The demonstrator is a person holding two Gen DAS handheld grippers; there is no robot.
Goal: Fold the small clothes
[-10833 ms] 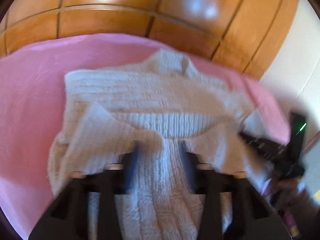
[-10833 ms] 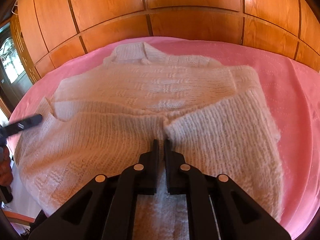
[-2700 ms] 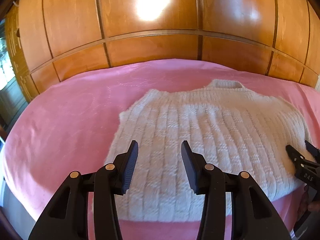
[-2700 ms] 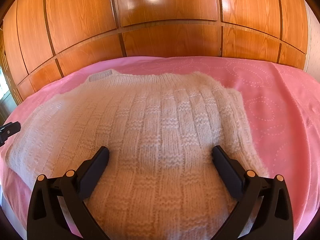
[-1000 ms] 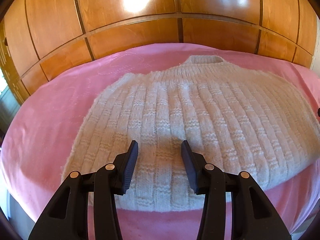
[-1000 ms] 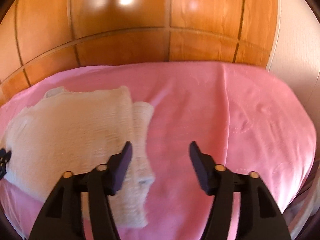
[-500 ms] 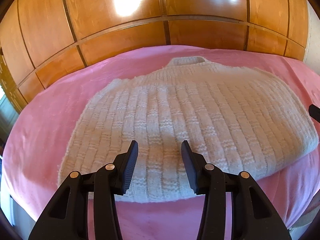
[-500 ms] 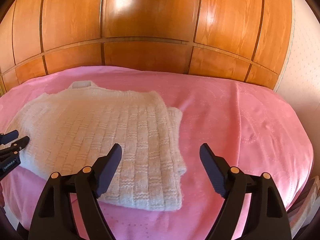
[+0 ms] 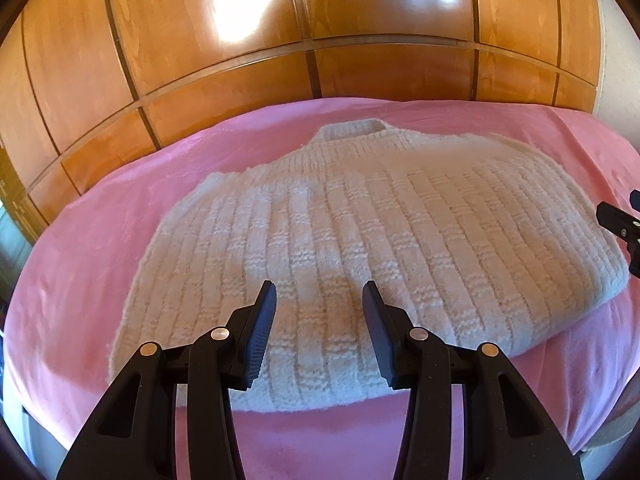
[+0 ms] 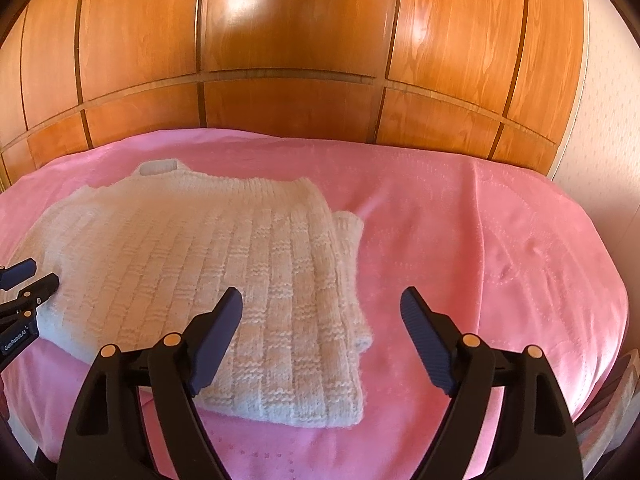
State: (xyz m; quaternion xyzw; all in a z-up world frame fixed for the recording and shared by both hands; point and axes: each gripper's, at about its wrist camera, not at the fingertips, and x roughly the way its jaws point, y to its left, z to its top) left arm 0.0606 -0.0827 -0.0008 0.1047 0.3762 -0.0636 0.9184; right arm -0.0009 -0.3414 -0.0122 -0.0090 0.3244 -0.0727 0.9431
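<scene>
A cream knitted sweater (image 9: pixel 360 220) lies folded on the pink bed cover (image 9: pixel 100 240), back side up, collar toward the wardrobe. My left gripper (image 9: pixel 319 292) hovers open above the sweater's near left part, with nothing between its fingers. In the right wrist view the sweater (image 10: pixel 200 260) fills the left half, a folded sleeve edge sticking out at its right side. My right gripper (image 10: pixel 321 300) stands wide open over the sweater's right edge, holding nothing. Each gripper shows at the edge of the other's view: the right gripper (image 9: pixel 620 220), the left gripper (image 10: pixel 24 280).
A wooden wardrobe (image 10: pixel 300 60) with panelled doors runs behind the bed. The pink cover (image 10: pixel 480 260) stretches bare to the right of the sweater. A pale wall (image 10: pixel 600 120) stands at the far right, and the bed's near edge drops off just below the grippers.
The right gripper's jaws have spread wider, and its view has swung left onto the sweater's right edge. The left gripper has drifted slightly; the right gripper's tip now shows at its view's right edge.
</scene>
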